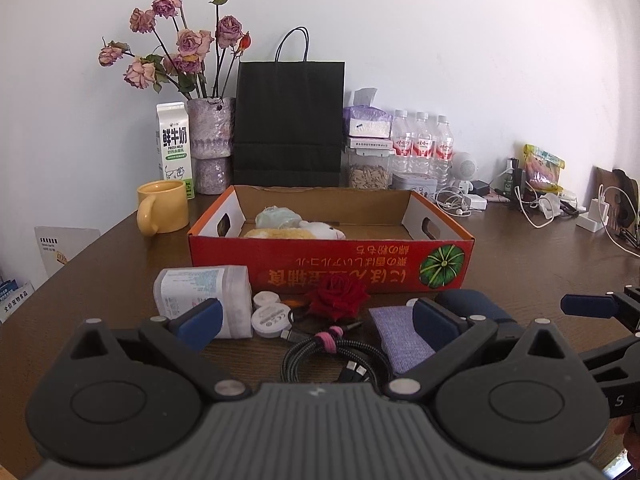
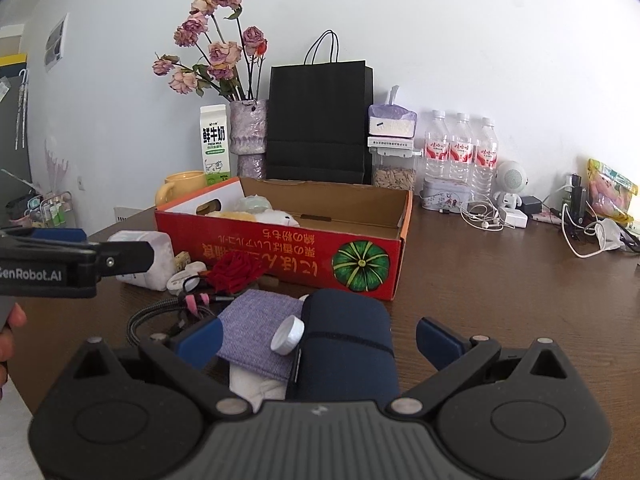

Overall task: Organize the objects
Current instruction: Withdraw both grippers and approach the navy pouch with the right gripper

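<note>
Both tools gape empty: the left tool (image 1: 316, 326) hovers over a coiled cable (image 1: 334, 354), the right tool (image 2: 318, 338) over a navy pouch (image 2: 346, 344). Both things lie on the counter (image 2: 500, 280) just before the red box (image 1: 332, 258), beside a red rose (image 1: 338, 298); a plush toy (image 1: 296, 232) sits inside the box.

Two matching handheld grippers. The left gripper (image 1: 316, 322) has a grey ribbed body with a small white logo at its centre. On either side sit black round housings, each with a raised disc. Angled black linkage arms join at silver rivets and end in blue padded fingers (image 1: 200, 320). The right gripper (image 2: 318, 340) is built the same way, with blue pads (image 2: 438, 342) and silver pins. Seen from the right wrist camera, the left gripper's black side carries white lettering, "GenRobot.AI".
</note>
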The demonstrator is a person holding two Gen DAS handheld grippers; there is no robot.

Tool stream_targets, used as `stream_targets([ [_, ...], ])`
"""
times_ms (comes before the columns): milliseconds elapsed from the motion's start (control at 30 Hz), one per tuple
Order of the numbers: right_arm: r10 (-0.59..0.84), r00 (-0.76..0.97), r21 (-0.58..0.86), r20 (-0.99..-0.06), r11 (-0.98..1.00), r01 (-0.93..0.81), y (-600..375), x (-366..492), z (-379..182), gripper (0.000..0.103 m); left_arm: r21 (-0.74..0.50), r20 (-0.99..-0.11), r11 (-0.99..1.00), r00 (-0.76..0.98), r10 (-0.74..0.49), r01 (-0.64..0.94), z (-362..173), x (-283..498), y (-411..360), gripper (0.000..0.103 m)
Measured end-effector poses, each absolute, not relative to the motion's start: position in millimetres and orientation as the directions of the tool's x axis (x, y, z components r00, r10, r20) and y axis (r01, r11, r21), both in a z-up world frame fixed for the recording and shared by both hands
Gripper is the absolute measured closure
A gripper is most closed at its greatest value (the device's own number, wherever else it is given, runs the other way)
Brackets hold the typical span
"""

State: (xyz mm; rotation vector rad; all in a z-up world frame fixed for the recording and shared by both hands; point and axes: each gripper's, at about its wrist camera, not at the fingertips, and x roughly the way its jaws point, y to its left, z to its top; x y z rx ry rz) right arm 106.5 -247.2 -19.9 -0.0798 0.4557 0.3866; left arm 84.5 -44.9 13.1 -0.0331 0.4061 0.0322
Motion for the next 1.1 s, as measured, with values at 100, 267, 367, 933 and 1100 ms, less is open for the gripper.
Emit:
stream_targets([
  [100, 0.343, 0.823, 0.020, -0.453, 0.927, -0.376, -252.9, 100.8, -25.9, 0.000, -0.028, -0.414, 0.999, 0.910, 0.021, -0.036, 6.2, 80.1, -46.7, 0.000],
  [267, 0.341, 0.813, 0.033, -0.472, 0.928, -0.370, -258.9, 94.7, -38.2, 0.000, -0.045, -0.451, 0.998, 0.893, 0.015, -0.040, -7.7, 73.6, -49.8, 0.000],
  [367, 0.343, 0.806, 0.040, -0.483, 0.928, -0.371, -261.9, 94.7, -43.1, 0.000, -0.039, -0.459, 0.998, 0.888, 0.018, -0.041, -10.4, 74.2, -51.9, 0.000],
  [933, 0.370, 0.755, 0.114, -0.542, 0.922, -0.370, -267.4, 148.2, -52.1, 0.000, -0.014, -0.499, 0.998, 0.866, 0.043, -0.058, -20.3, 96.1, -57.3, 0.000],
  [1100, 0.371, 0.730, 0.133, -0.574, 0.922, -0.363, -266.1, 162.2, -54.8, 0.008, -0.020, -0.508, 0.997, 0.860, 0.051, -0.071, -23.2, 100.1, -54.3, 0.000],
])
